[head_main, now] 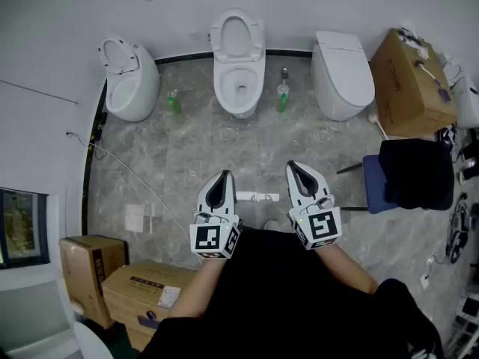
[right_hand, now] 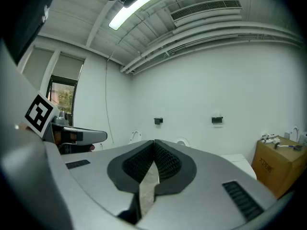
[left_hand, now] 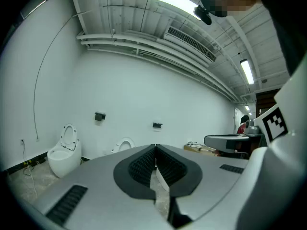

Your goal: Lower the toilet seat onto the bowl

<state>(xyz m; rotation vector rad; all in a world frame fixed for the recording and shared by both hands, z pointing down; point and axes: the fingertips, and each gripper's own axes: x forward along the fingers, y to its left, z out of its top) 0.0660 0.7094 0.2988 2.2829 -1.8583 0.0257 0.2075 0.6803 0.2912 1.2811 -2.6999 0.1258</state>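
The middle white toilet [head_main: 239, 81] stands against the far wall with its seat [head_main: 238, 34] raised upright over the open bowl. In the left gripper view the top of that seat [left_hand: 125, 143] peeks over the jaws. My left gripper [head_main: 222, 175] and right gripper [head_main: 294, 166] are held side by side in front of the person, well short of the toilet. Both are shut with nothing between the pads. In the left gripper view the left gripper [left_hand: 155, 147] has its jaws closed together. In the right gripper view the right gripper [right_hand: 154, 143] looks the same.
A rounded toilet [head_main: 129, 77] with a raised seat stands at left, and a lidded toilet [head_main: 342, 73] at right. Green bottles [head_main: 174, 102] [head_main: 283, 96] flank the middle one. Cardboard boxes [head_main: 410, 81] [head_main: 142, 294], a blue chair [head_main: 408, 174] and a small white object [head_main: 257, 197] on the floor.
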